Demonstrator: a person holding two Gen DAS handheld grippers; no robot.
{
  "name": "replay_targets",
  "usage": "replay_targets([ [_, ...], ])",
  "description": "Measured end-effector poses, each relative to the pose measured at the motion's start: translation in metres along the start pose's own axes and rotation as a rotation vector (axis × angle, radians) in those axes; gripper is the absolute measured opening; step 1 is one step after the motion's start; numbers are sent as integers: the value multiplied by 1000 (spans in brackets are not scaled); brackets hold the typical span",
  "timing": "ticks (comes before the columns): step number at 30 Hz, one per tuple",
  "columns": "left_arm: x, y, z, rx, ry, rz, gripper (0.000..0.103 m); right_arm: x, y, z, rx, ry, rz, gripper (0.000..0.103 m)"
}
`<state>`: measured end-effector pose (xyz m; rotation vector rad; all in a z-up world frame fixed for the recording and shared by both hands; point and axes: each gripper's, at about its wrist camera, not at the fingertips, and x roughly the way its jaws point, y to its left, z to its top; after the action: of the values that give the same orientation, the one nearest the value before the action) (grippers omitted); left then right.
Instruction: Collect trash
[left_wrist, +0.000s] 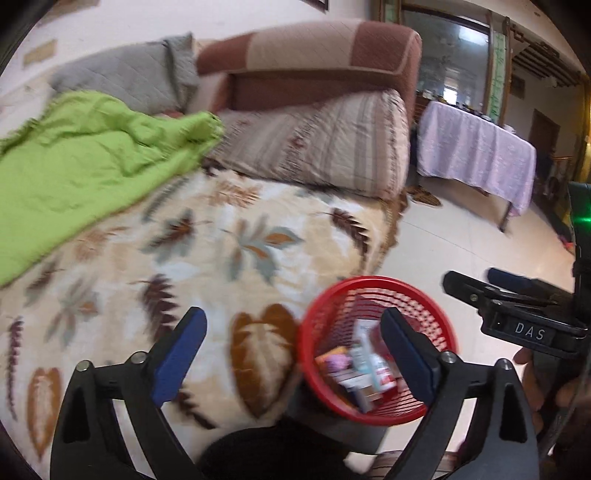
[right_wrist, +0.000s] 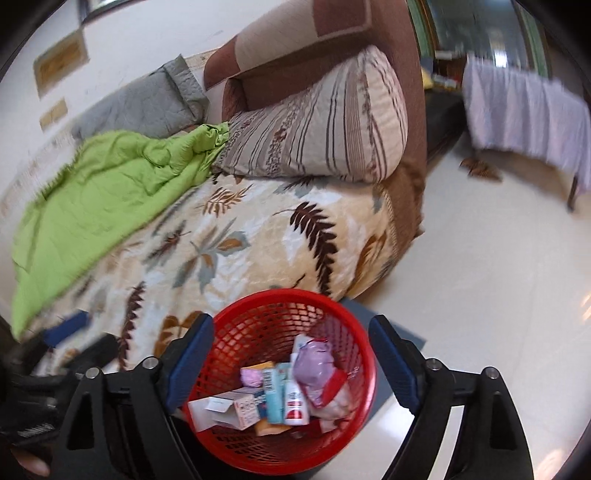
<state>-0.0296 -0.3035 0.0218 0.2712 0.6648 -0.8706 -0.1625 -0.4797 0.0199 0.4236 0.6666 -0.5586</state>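
A red mesh basket (right_wrist: 354, 332) stands on the floor beside the bed and holds several pieces of trash (right_wrist: 291, 387): small boxes, a tube, a pink wrapper. It also shows in the left wrist view (left_wrist: 314, 332). My right gripper (right_wrist: 291, 362) is open and empty, directly above the basket. My left gripper (left_wrist: 291, 350) is open and empty, over the bed's edge with its right finger above the basket. The right gripper also shows at the right of the left wrist view (left_wrist: 491, 291).
The bed has a leaf-patterned blanket (right_wrist: 258, 236), a green sheet (right_wrist: 103, 206), a striped pillow (right_wrist: 317, 122) and a grey pillow (right_wrist: 140, 103). A brown headboard (left_wrist: 314, 48) stands behind. A table with a lilac cloth (left_wrist: 476, 151) stands across the tiled floor (right_wrist: 498, 277).
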Motion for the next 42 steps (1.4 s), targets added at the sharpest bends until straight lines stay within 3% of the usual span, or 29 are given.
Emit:
replay_targets([
  [6,-39,32,-26,3,-63,161,101,-18,32,-16,-55,-90,-183,103],
  [10,-53,48,-45,-20,-85,213,102,-27,45,-24,-63,-150,-263,103],
  [15,-63,63,-53,-44,-100,251,103,-33,59,-30,-40,-145,-356,103],
  [23,-80,81,-56,-67,-156,306,103,-42,78,-38,-55,-165,-371,103],
  [30,-79,87,-58,-62,-162,423,103,-43,88,-40,-71,-168,-361,103],
  [42,-72,86,-62,-47,-138,414,103,-39,91,-38,-67,-166,-348,103],
])
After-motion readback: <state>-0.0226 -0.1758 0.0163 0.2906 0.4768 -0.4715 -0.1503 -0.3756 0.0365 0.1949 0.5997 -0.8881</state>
